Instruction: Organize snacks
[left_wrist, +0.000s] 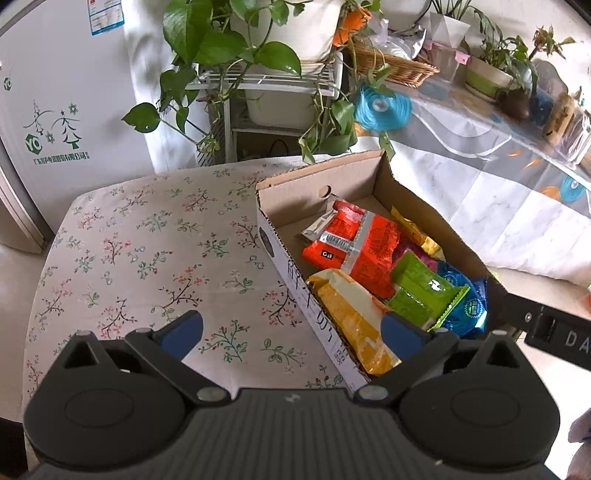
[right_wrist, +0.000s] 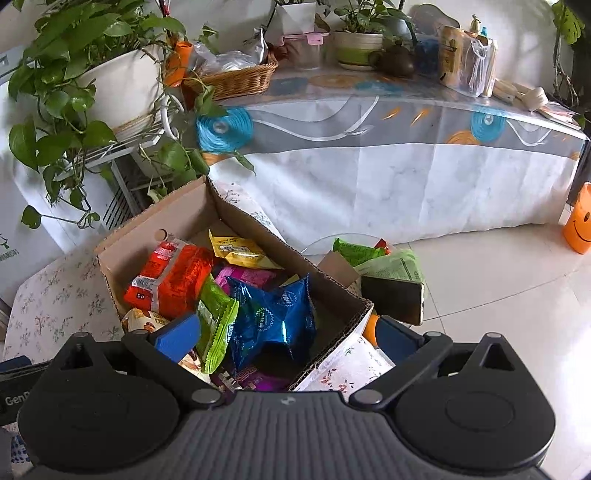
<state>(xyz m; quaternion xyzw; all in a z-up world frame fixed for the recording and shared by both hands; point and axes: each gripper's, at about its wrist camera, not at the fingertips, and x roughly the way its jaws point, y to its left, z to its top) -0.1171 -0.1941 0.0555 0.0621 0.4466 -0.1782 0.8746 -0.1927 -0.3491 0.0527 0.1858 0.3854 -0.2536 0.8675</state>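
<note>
I see the open brown cardboard box (left_wrist: 373, 173) of bright snack packets on the flowered tablecloth (left_wrist: 147, 251). My left gripper (left_wrist: 291, 332) hangs spread and empty over its near left wall; my right gripper (right_wrist: 286, 332), also spread, hovers above the crinkled blue foil packet (right_wrist: 275, 314) inside.

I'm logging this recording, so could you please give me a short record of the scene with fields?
container: open cardboard box on a table with a flowered cloth
contents: orange packet, yellow packet, green packet, blue packet, purple packet, piled loosely
left claw: open, empty, straddling the box's near wall
right claw: open, empty, above the blue packet
outside the box: phone, green wrapper
</note>
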